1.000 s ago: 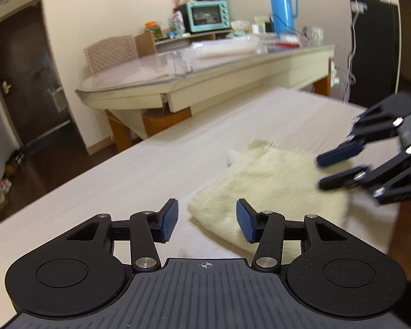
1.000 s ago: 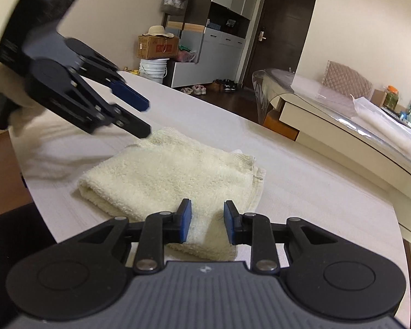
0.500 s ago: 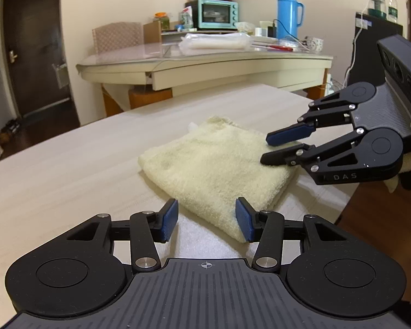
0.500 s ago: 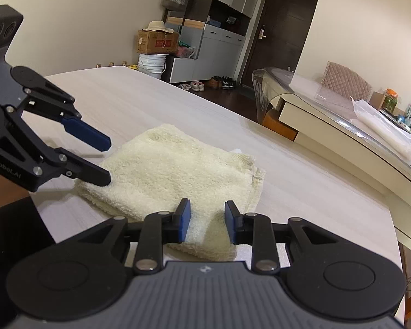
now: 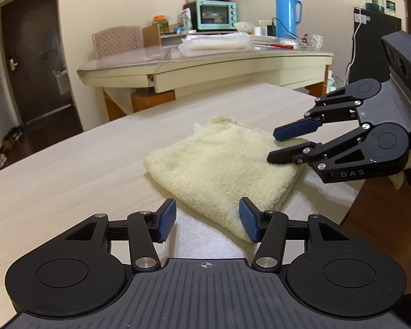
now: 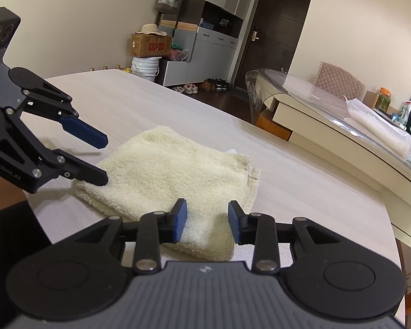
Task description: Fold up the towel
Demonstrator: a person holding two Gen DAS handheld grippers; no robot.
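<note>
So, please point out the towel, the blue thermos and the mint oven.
towel [image 5: 222, 164], left wrist view, middle of its top layer.
blue thermos [image 5: 285, 13], left wrist view, middle of its body.
mint oven [image 5: 215, 15], left wrist view, its glass door.

far side table [image 5: 233, 63] w/ glass top | teal mini oven [image 5: 211, 16] far ctr | blue thermos [image 5: 286, 12] right of oven | quilted chair [image 5: 116, 41] far left | dark door [image 6: 271, 27] | cardboard box [image 6: 149, 45] on white buckets [image 6: 146, 67] | shoes [image 6: 200, 86] by door
</note>
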